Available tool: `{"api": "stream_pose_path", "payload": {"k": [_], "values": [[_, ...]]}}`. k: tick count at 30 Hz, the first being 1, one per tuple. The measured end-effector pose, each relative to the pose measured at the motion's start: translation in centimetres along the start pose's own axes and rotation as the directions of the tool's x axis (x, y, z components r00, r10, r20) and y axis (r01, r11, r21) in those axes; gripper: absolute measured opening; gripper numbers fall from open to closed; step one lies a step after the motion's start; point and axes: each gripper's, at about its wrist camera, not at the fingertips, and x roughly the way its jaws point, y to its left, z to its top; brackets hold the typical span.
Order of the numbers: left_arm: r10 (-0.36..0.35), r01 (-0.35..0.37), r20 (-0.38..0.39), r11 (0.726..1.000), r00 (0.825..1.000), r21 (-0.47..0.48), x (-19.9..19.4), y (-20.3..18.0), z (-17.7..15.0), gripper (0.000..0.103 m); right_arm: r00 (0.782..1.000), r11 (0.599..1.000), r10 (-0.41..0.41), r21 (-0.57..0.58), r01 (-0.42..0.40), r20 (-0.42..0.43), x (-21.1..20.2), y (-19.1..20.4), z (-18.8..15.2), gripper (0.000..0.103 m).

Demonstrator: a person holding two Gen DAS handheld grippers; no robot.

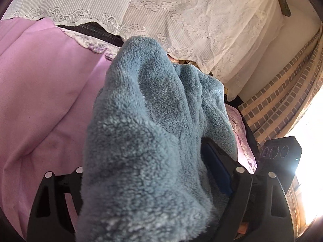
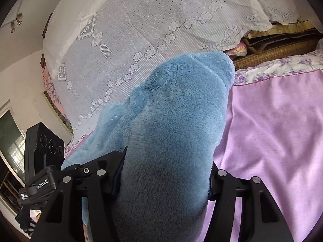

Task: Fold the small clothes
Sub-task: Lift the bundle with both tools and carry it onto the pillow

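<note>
one readable mark: "genrobot.ai", white lettering on a black clamp bracket (image 2: 41, 183) at the lower left of the right wrist view. a small white-print label (image 2: 24, 197) just below it is too small to read. no legible text in the left wrist view.

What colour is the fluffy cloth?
The fluffy fleece cloth is plain light blue, showing best in the right wrist view.
</note>
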Motion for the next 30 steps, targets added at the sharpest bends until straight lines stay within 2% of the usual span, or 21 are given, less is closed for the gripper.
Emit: {"api": "stream_pose_path", "payload": {"k": [5,11,19,25,30], "values": [[-0.047,0.049,-0.033,0.996,0.998,0.076,0.4,-5.3,-1.9,0.084,0.998,0.998,-0.06,0.018,0.06,0.037,-5.7,-0.9,-0.8,0.061],[-0.084,0.095,-0.072,0.978,0.994,0.183,0.1,-11.5,-5.5,0.084,0.991,0.993,-0.112,0.04,0.109,0.079,-12.7,-2.4,-2.2,0.061],[-0.169,0.204,-0.154,0.946,0.974,0.253,0.6,-18.0,-10.0,0.085,0.965,0.979,-0.203,0.047,0.198,0.167,-21.9,-3.8,-5.4,0.06],[-0.228,0.292,-0.231,0.909,0.946,0.297,2.2,-24.2,-12.4,0.085,0.928,0.96,-0.28,0.09,0.266,0.244,-29.2,-5.9,-6.6,0.06],[-0.241,0.355,-0.322,0.862,0.915,0.362,5.2,-31.6,-15.5,0.085,0.896,0.932,-0.355,0.174,0.318,0.266,-35.9,-10.2,-7.5,0.06]]}}
